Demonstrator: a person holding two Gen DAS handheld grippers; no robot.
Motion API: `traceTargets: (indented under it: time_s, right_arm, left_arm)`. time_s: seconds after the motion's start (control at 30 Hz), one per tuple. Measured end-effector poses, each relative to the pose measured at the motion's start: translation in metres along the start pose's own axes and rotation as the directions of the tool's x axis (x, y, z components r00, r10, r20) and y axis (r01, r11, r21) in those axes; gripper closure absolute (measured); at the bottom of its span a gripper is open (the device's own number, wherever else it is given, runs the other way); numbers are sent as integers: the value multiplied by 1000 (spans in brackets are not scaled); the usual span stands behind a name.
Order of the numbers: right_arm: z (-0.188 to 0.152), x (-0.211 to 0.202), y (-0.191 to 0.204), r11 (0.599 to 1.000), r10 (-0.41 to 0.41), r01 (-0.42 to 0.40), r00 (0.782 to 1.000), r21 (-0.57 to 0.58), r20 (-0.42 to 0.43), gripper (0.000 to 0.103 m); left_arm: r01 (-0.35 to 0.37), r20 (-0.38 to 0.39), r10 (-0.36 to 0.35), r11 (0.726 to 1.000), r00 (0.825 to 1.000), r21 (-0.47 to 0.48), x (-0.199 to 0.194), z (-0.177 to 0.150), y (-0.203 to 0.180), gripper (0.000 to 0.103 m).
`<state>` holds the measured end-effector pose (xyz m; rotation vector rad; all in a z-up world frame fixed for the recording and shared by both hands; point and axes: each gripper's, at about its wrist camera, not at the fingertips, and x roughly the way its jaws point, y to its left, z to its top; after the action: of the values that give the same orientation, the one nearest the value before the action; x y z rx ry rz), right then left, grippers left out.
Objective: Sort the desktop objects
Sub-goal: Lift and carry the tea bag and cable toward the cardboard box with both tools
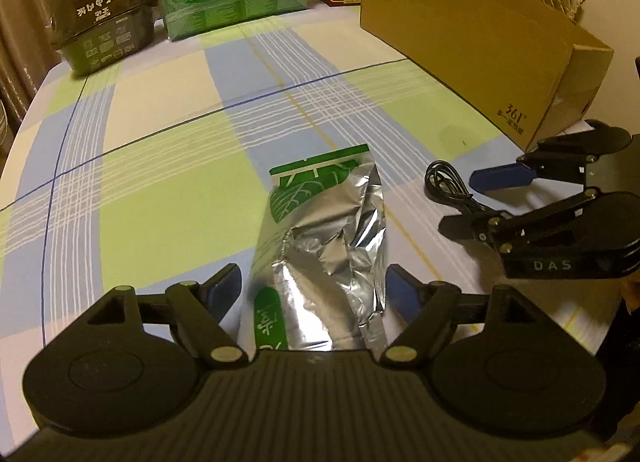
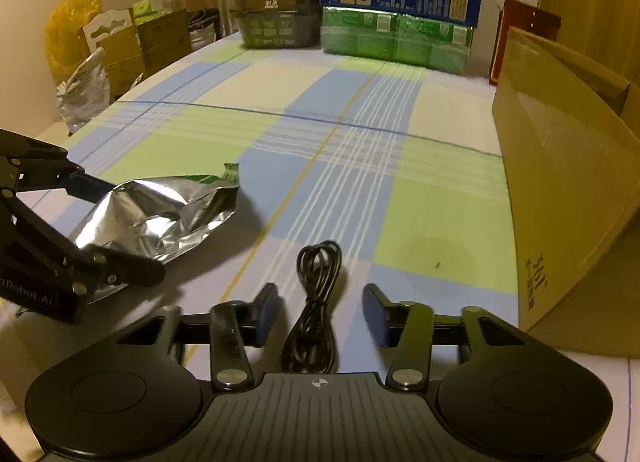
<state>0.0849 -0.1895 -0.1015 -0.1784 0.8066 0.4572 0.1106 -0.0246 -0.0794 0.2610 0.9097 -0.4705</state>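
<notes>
Straddling its target, each gripper sits in the approach step, with nothing grasped yet. The left gripper [image 1: 314, 286] stands about half open around the foil pouch [image 1: 324, 246] on the tablecloth [image 1: 160, 182], pads apart from it. The right gripper [image 2: 320, 306] stands part open around the coiled black cable [image 2: 316, 302], pads clear. Next, each must close, lift, and likely carry to the cardboard box [image 1: 472, 46]. The box reads "361°"; a dark carton [image 1: 104, 30] reads "HONGLU", upside down; the right gripper's body shows "DAS".
</notes>
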Motion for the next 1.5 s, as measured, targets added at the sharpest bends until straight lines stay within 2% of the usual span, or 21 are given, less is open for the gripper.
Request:
traceTargets:
  time_s: [0.07, 0.13, 0.3, 0.53, 0.63, 0.8, 0.9, 1.5]
  right_arm:
    - [-1, 1, 0, 1000, -3, 3, 1000, -5, 4, 64]
    - [0, 0, 1, 1000, -2, 2, 1000, -15, 4, 75]
    - [0, 1, 4, 1000, 7, -7, 1000, -28, 2, 90]
    - [1, 0, 2, 1000, 13, -13, 1000, -15, -2, 91]
    - [1, 0, 1, 1000, 17, -17, 1000, -7, -5, 91]
    - [1, -1, 1, 1000, 16, -16, 1000, 0, -7, 92]
    - [1, -1, 1, 1000, 15, -15, 1000, 4, -7, 92]
    - [6, -12, -8, 998, 1, -3, 1000, 64, 29, 93]
  left_arm:
    - [-5, -10, 6, 1000, 1000, 11, 3, 0, -2, 28]
    - [-6, -15, 7, 1000, 1000, 24, 6, 0, -4, 28]
    - [-24, -26, 25, 998, 999, 51, 11, 0, -8, 28]
    - [-31, -35, 32, 999, 999, 32, 18, 5, -7, 32]
    - [-33, -45, 34, 999, 998, 10, 19, 6, -5, 37]
    - [-47, -52, 46, 999, 998, -18, 16, 7, -1, 54]
    - [-45, -49, 43, 998, 998, -43, 13, 8, 0, 58]
    - [-14, -16, 12, 991, 1000, -130, 1, 12, 1, 62]
